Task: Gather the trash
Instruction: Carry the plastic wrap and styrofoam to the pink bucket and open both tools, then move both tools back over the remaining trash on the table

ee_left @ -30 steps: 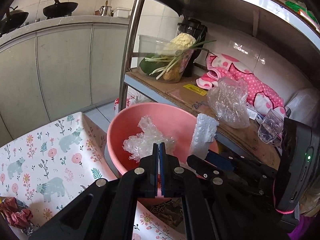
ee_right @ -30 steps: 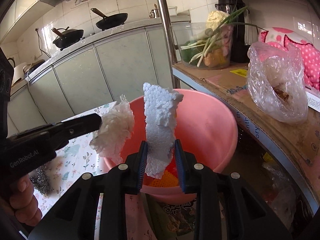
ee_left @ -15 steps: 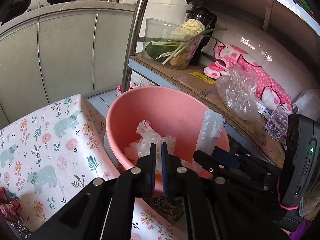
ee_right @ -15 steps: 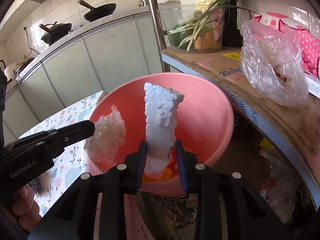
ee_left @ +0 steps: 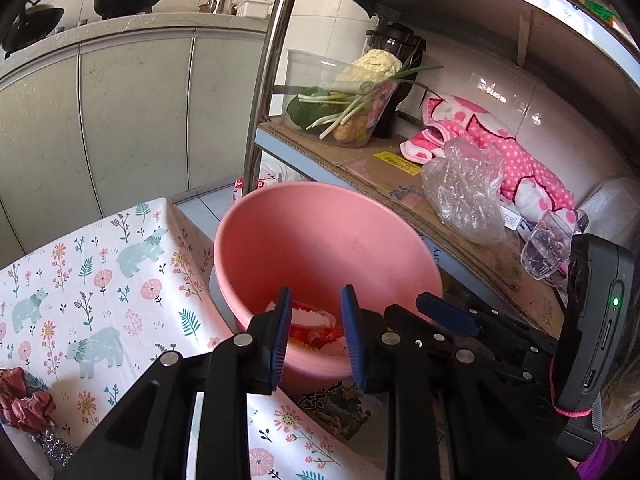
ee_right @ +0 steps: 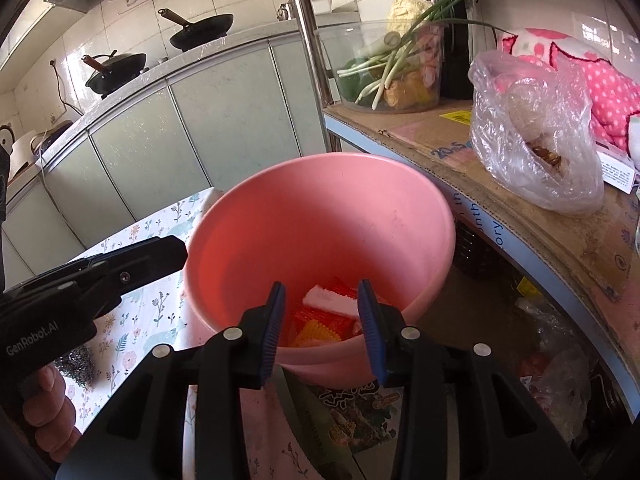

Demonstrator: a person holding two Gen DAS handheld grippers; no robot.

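Trash lies in the bottom of the pink basin (ee_right: 320, 216): a white foam piece (ee_right: 330, 300) on top of orange and red scraps (ee_right: 316, 326) (the wrapper itself is too crumpled to identify). Both grippers hang over the near rim. The left hand-held gripper (ee_left: 316, 320) has its blue-padded jaws parted with nothing between them, and the right hand-held gripper (ee_right: 322, 320) is likewise spread wide and holds nothing. The basin stands just beside the edge of the table (ee_left: 100, 280), which is covered in a floral, bear-printed cloth. At the table's near left corner sits a crumpled red wad (ee_left: 24, 404) with some silvery tinsel beneath it. To the right, a cardboard-lined shelf (ee_right: 440, 136) carries a clear plastic bag (ee_right: 532, 132), a container of vegetables (ee_right: 392, 68) and a pink spotted cloth (ee_left: 500, 152).
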